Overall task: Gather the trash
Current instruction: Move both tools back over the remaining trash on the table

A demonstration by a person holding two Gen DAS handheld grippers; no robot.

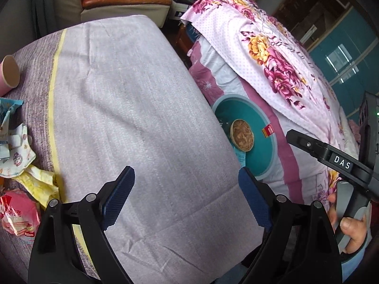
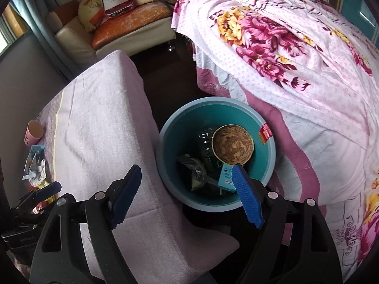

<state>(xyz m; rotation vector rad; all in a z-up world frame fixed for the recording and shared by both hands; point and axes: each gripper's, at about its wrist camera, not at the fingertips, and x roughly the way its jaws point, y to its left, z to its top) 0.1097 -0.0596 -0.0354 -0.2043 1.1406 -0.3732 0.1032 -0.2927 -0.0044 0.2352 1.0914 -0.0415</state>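
Observation:
A teal trash bin (image 2: 265, 163) stands on the floor between the cloth-covered table (image 2: 99, 118) and the bed. Inside lie a brown paper bowl (image 2: 233, 145), a dark wrapper (image 2: 194, 170), a clear bottle (image 2: 205, 139) and a blue packet (image 2: 225, 177). My right gripper (image 2: 187, 194) is open and empty, just above the bin's near rim. My left gripper (image 1: 187, 196) is open and empty over the table (image 1: 132, 108). Trash sits at the table's left edge: a pink paper cup (image 1: 9, 73), blue and white wrappers (image 1: 11, 139), a yellow wrapper (image 1: 40, 182) and a red packet (image 1: 19, 215). The bin (image 1: 263, 165) also shows there.
A bed with a floral pink sheet (image 2: 296, 54) fills the right side. A beige sofa with orange cushions (image 2: 132, 21) stands at the back, with a Hennessy bag on it. Dark floor runs between table and bed. The right gripper's body (image 1: 331, 158) shows at the left view's right edge.

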